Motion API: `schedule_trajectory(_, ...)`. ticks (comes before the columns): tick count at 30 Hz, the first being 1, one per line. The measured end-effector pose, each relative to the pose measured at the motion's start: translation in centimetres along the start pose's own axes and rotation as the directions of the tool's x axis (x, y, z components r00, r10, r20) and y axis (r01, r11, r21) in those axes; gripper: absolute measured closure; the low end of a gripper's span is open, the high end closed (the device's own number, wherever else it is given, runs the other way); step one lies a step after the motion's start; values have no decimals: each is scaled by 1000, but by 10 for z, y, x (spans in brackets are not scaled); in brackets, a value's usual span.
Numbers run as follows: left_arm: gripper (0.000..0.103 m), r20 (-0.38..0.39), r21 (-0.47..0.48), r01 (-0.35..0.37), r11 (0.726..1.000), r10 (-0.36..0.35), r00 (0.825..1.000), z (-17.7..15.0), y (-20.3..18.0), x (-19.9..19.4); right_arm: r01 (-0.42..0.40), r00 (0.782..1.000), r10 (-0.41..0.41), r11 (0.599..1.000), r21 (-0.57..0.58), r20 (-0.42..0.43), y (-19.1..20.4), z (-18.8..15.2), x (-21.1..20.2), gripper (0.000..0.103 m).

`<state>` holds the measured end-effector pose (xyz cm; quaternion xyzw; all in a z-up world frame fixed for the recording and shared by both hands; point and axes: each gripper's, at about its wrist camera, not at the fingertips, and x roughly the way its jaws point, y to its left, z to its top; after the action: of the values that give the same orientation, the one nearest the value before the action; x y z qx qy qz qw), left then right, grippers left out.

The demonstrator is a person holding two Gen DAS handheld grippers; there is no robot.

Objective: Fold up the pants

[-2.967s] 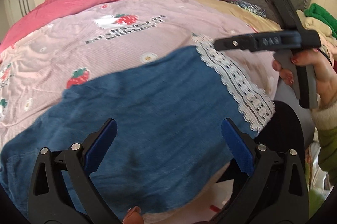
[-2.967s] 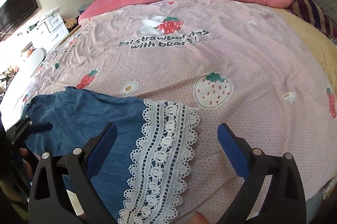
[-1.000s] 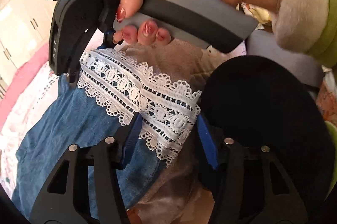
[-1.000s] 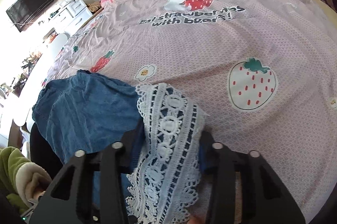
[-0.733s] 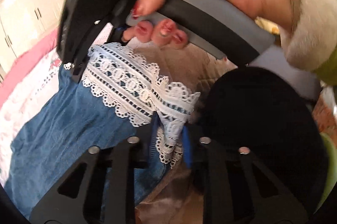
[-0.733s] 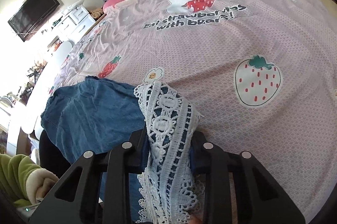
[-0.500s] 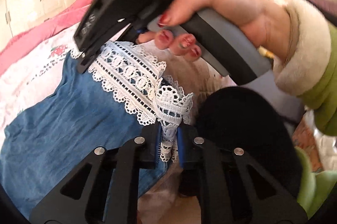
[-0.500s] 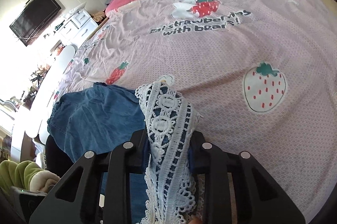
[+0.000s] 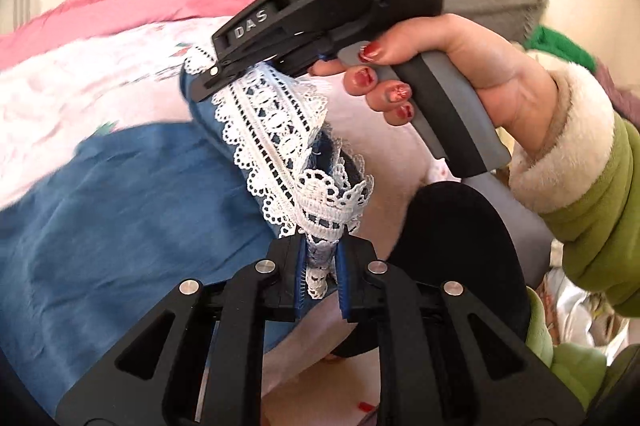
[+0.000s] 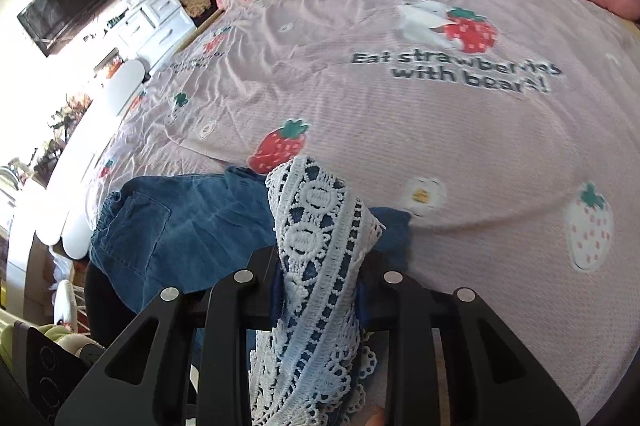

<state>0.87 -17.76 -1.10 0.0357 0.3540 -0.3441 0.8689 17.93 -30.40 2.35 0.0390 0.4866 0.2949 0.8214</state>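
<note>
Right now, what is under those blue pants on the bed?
The blue pants lie on a pink strawberry-print sheet, which shows all around them. Their near edge hangs over something black I cannot identify. What lies directly beneath the cloth is covered.

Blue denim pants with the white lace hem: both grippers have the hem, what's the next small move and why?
Probably carry the hem across toward the waist end. Left gripper and right gripper are each shut on the white lace hem of the blue denim pants, which is lifted off the pink strawberry bedsheet. The pocketed waist end still lies flat, unfolded.
</note>
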Motion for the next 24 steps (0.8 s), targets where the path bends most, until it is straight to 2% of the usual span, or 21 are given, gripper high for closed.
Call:
schedule_trajectory(3,97,9,-58,-12,998,13,1000,-4,22,-8,21,999,-23,999,-36,-33,25,9,22,78)
schedule_trajectory(8,97,-14,-166,-41,985,39,999,-15,53,-16,115,989,-123,989,-90,-81,60,21,61,78)
schedule_trajectory(15,97,-15,-236,-34,971,31,999,-23,68,-19,194,974,-206,973,-125,-95,84,26,84,71)
schedule_trajectory(16,97,-13,-241,-29,970,26,1000,-21,66,-17,189,976,-201,974,-128,-87,87,27,83,70)
schedule_trajectory(21,97,-15,-259,-21,966,18,1000,-29,70,-16,104,993,-109,986,-127,-39,100,33,74,40)
schedule_trajectory(24,97,-15,-258,-26,966,23,1000,-39,76,-18,53,999,-51,991,-124,19,100,38,52,37)
